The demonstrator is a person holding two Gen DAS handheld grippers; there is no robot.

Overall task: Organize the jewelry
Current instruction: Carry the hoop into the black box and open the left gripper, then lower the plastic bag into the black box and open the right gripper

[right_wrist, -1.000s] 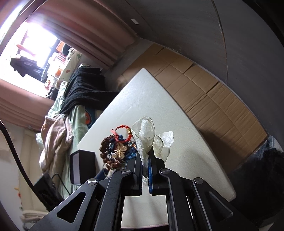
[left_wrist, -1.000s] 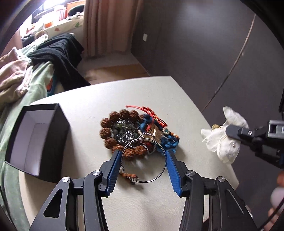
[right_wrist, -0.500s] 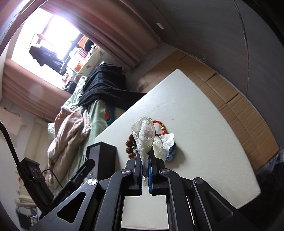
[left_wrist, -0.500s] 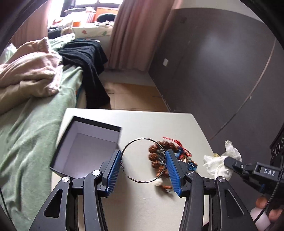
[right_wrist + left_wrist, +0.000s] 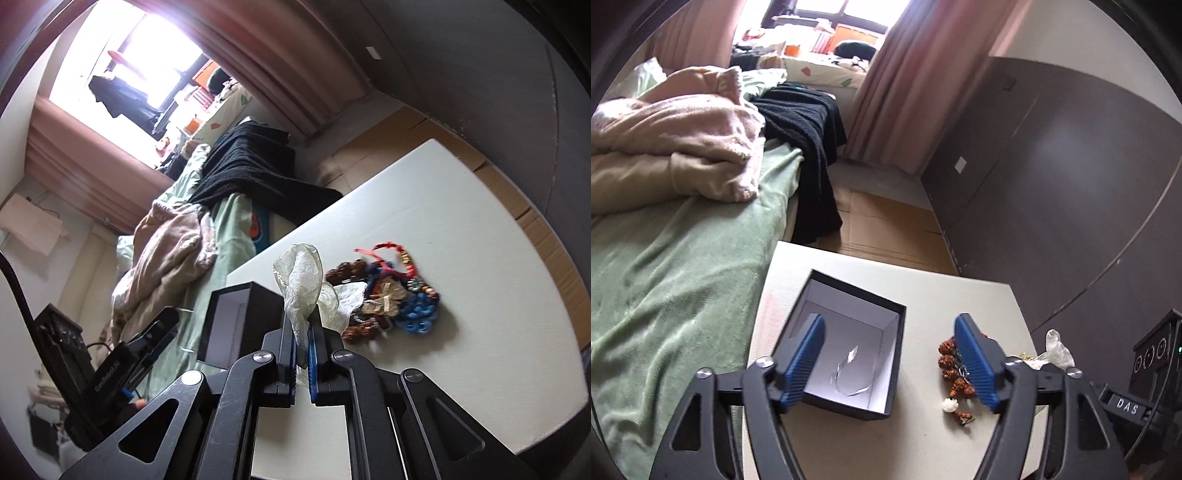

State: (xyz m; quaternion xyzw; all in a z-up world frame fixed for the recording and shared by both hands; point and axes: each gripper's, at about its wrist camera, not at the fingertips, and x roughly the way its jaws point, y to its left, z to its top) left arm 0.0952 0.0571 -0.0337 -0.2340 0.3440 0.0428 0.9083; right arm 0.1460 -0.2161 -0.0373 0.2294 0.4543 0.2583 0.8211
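A thin silver wire hoop [image 5: 851, 376] lies on the pale floor inside the black box [image 5: 894, 354], blurred, so its exact outline cannot be made out. The box stands open-topped at the left part of the white table [image 5: 960, 295], its near left corner partly hidden behind the left gripper's fingers. The left gripper [image 5: 889, 362] hangs over the box with its blue pads spread wide apart and nothing between them; one pad sits over the box's left wall, the other over the table beside the jewelry.

The jewelry pile [image 5: 388, 299] rests on the table to the right of the box and clear of it. It holds a brown bead bracelet [image 5: 951, 363], a red cord bracelet [image 5: 388, 258], a blue chain piece [image 5: 419, 314] and a gold butterfly-shaped piece [image 5: 386, 295], all tangled and touching. A small white bead [image 5: 949, 405] and a short brown tassel lie at the pile's near edge.

The right gripper [image 5: 303, 341] is closed tight on a sheer cream pouch [image 5: 301, 280], which stands up from between the pads and flops toward the pile. In the left wrist view the pouch [image 5: 1057, 350] shows near the table's right edge.

A bed with a green blanket [image 5: 676, 266], a pink throw and a black garment [image 5: 809, 125] adjoins the table on the left.
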